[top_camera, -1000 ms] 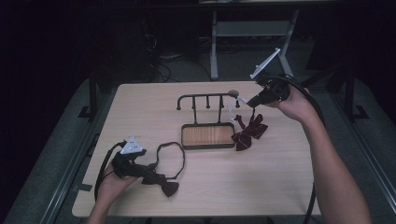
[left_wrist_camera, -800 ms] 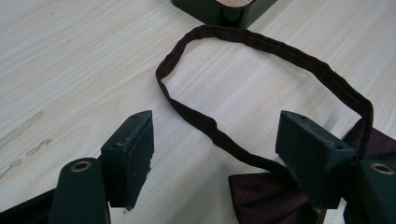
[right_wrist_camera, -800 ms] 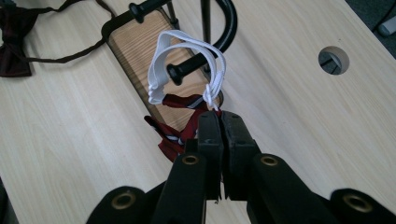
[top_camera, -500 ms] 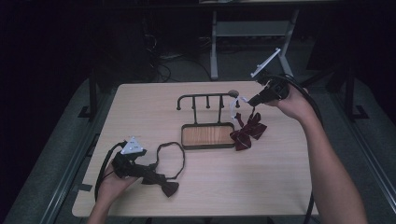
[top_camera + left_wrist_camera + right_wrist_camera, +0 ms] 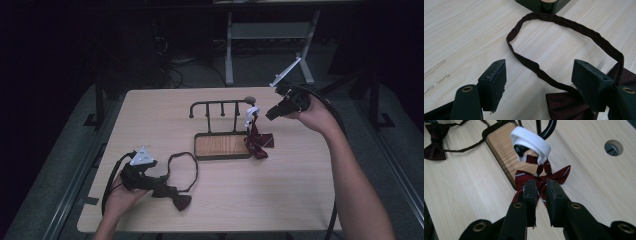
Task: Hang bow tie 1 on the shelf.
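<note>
Striped red bow tie [image 5: 541, 178] hangs by white elastic band [image 5: 531, 141] on black metal rack hook [image 5: 547, 130]. My right gripper [image 5: 541, 190] jaws just parting, nothing pinched; back off gently, avoid snagging. Left gripper [image 5: 541, 80] wide open over dark maroon bow tie [image 5: 177, 200] strap on table.

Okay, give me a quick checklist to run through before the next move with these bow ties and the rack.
1. Striped bow tie hangs from the rack by its white band: ok.
2. Right gripper let go: its fingers have just been opening, a narrow gap between them, nothing pinched: ok.
3. Left gripper open for a grasp: ok.
4. Dark bow tie lies flat on the table, its strap between the left fingers, not gripped: ok.
5. Free pegs on the rack: ok.
6. White band seated fully on its hook: cannot tell.
</note>
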The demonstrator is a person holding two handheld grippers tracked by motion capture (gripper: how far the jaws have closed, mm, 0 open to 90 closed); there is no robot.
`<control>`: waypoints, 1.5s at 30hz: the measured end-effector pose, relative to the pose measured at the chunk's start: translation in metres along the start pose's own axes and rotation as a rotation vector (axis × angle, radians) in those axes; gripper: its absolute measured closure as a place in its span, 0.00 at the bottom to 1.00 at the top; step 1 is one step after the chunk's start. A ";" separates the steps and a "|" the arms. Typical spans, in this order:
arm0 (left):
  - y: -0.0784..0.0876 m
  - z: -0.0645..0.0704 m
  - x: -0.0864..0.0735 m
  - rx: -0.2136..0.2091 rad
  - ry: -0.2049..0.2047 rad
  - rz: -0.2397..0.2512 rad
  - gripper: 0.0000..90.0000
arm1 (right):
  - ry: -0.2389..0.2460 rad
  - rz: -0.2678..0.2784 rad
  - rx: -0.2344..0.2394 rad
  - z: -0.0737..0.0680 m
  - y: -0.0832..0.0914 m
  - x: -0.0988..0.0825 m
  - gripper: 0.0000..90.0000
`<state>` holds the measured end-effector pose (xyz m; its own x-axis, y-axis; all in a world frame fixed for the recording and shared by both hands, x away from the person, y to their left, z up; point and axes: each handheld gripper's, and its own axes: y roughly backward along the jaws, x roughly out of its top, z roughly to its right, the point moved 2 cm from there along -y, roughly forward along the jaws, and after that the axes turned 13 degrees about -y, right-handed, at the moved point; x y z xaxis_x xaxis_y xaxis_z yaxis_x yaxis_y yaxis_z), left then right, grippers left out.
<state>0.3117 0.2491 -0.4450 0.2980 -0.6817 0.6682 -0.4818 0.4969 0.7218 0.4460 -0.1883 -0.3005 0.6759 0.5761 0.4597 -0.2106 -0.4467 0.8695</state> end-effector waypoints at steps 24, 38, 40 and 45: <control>-0.002 0.000 0.000 -0.008 -0.007 -0.004 0.32 | 0.039 -0.011 0.072 -0.005 -0.017 -0.038 0.69; -0.002 0.000 0.001 -0.023 0.011 0.001 0.31 | 0.048 -0.033 0.097 -0.012 -0.039 -0.059 0.62; -0.002 0.000 0.001 -0.025 0.013 0.002 0.31 | 0.042 -0.034 0.106 -0.014 -0.043 -0.064 0.60; -0.002 0.000 0.002 -0.028 0.004 -0.001 0.31 | 0.038 -0.036 0.113 -0.013 -0.048 -0.072 0.59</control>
<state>0.3134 0.2469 -0.4456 0.3015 -0.6805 0.6679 -0.4578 0.5112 0.7274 0.3984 -0.1990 -0.3729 0.6539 0.6179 0.4366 -0.1039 -0.4983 0.8608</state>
